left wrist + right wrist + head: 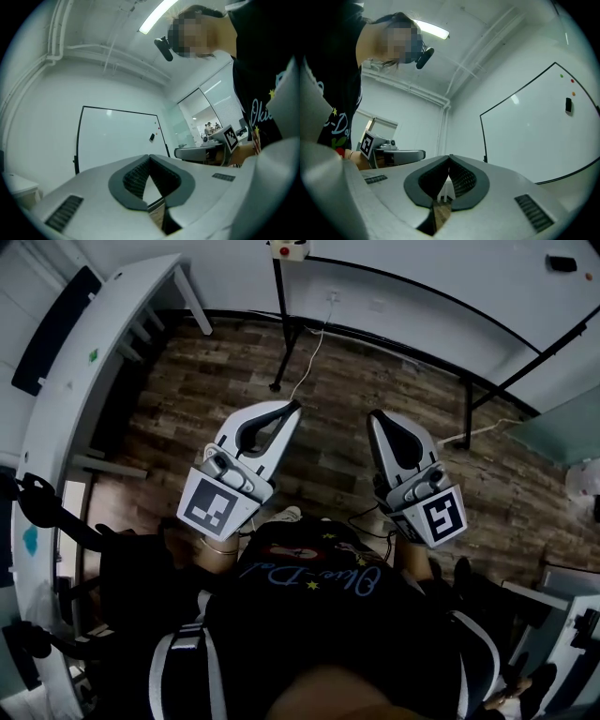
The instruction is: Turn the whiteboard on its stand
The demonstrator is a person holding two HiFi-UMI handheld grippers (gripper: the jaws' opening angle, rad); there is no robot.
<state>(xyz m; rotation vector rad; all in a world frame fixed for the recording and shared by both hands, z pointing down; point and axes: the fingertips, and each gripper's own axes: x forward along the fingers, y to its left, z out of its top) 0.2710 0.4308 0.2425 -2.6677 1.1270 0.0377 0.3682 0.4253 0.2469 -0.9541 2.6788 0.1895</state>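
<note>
The large white whiteboard with a thin black frame (450,268) is seen upright on its black tubular stand (278,334), which is set on a brown wood-plank floor (216,381). Both tongs are held short of the whiteboard, well apart from it, side by side and pointed toward it. The left gripper of grey plastic with dark ribbed pads (296,407) is clenched, its jaws brought tip to tip with nothing between them. The right gripper of the same make (374,414) is likewise closed on nothing, its tips met. A small black eraser (561,263) and a few small coloured dots (573,81) are seen stuck on the whiteboard's face near one side edge. A thin white cable (314,348) is hung beside the whiteboard's stand. A long white curved desk (66,399) is placed off the whiteboard's left end in the head view.
</note>
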